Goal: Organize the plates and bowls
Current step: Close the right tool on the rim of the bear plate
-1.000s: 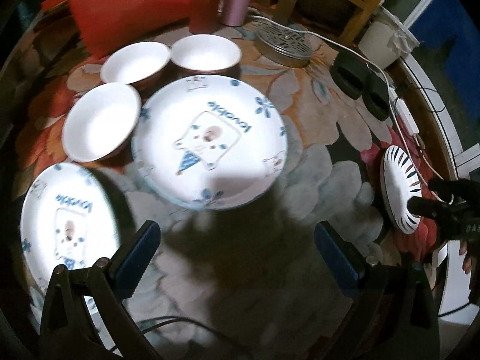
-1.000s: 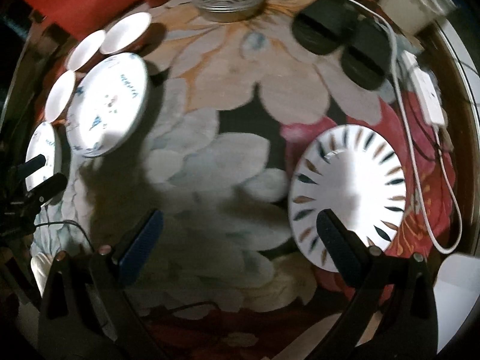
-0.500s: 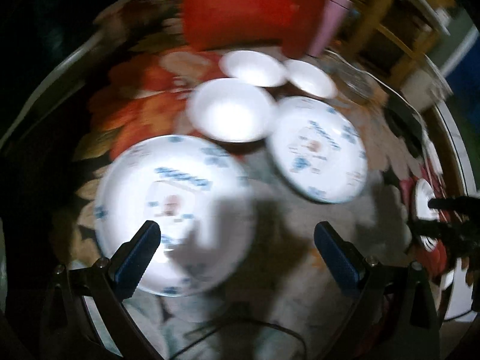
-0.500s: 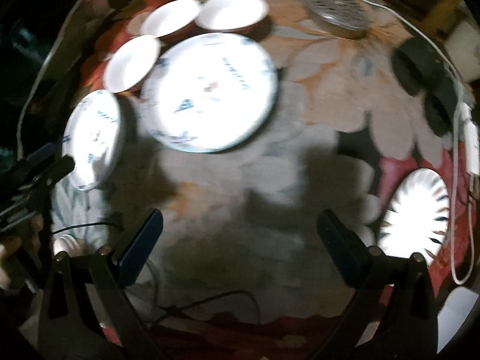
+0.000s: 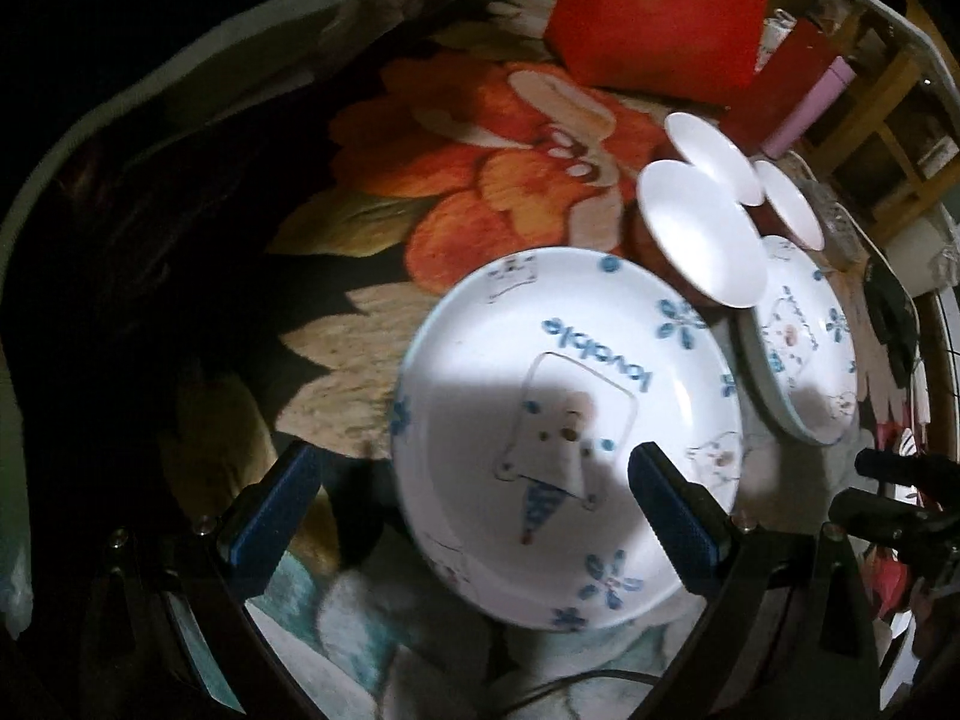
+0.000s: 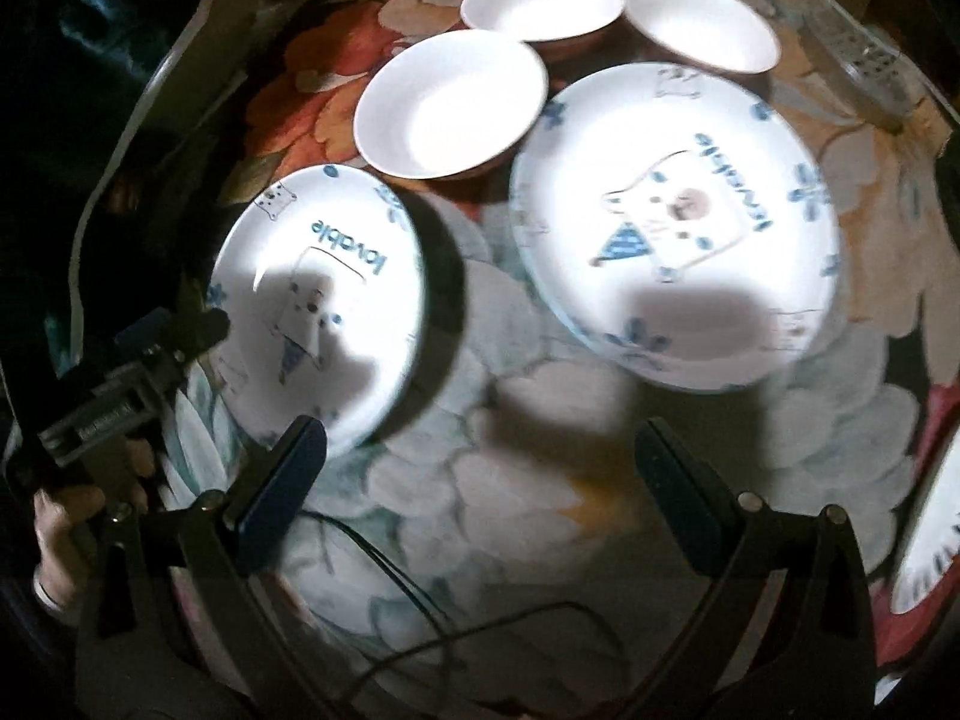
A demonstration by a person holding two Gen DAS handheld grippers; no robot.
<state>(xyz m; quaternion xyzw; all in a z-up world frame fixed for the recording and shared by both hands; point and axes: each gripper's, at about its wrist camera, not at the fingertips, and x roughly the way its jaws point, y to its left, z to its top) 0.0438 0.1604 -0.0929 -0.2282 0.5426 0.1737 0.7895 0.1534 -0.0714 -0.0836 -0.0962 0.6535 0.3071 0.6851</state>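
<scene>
Two white plates with a blue bear print lie on the flowered tablecloth. My left gripper (image 5: 474,510) is open and hovers over the near-left bear plate (image 5: 564,408), whose front half lies between the two fingers. The second bear plate (image 5: 804,348) sits to its right, with three white bowls (image 5: 699,234) behind them. My right gripper (image 6: 480,468) is open over bare cloth, in front of the gap between the left plate (image 6: 324,306) and the bigger-looking right plate (image 6: 678,222). A striped plate (image 6: 930,552) shows at the far right edge.
A red box (image 5: 654,12) and a pink bottle (image 5: 810,108) stand behind the bowls. A metal grate (image 6: 858,54) lies at the back right. A black cable (image 6: 420,600) runs across the near cloth. A hand (image 6: 66,516) holds the left gripper. The table's edge curves along the left.
Both views have swung left. My left gripper has gone from the centre plate to the left bear plate. My right gripper has left the striped plate and now faces the two bear plates.
</scene>
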